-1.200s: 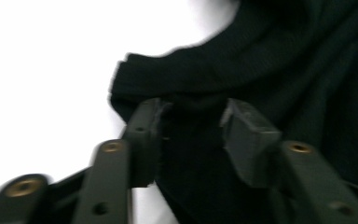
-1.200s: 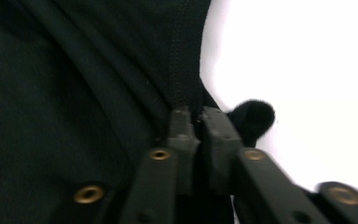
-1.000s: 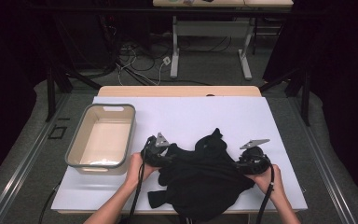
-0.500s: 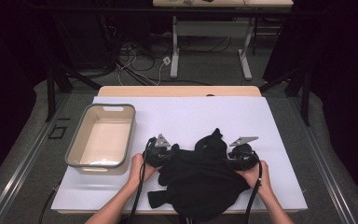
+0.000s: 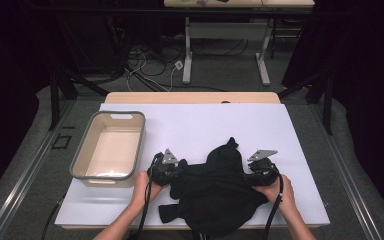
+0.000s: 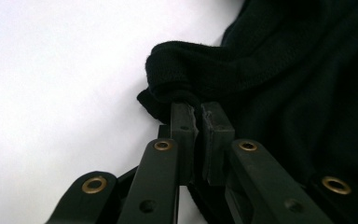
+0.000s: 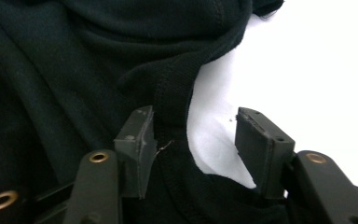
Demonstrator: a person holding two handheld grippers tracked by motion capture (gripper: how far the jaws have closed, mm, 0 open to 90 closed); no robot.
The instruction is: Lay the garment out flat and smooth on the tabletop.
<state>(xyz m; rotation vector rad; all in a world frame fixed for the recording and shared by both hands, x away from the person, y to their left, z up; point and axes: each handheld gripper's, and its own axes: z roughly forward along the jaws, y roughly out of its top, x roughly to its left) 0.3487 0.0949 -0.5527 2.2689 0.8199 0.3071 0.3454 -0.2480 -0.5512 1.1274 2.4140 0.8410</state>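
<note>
Black knit garment (image 5: 215, 192) heaped on the white table cover (image 5: 200, 125) at the near edge, bunched between both tools, its bulk sagging toward the person and one peak pointing away. On the left gripper (image 5: 172, 172), pads (image 6: 186, 123) pressed together on a rolled fold of the garment's edge, cloth bulging just above the tips; garment body lying off to that tool's right and ahead. On the right gripper (image 5: 256, 175), jaws spread and just been opening, a ribbed hem (image 7: 170, 107) running lengthwise up between them, brushing the left pad (image 7: 137, 140) while the other pad stands apart over bare white; no pinch there yet. Long axis of the heap roughly across the table, from one tool to the other, so a spreading pull looks to depend on the right side first closing on that hem. Right hand (image 5: 275, 187) as near to the cloth as the left hand (image 5: 145, 182). Grey-rimmed beige tub (image 5: 80, 160) farther off, beyond the left gripper's outer side.
</note>
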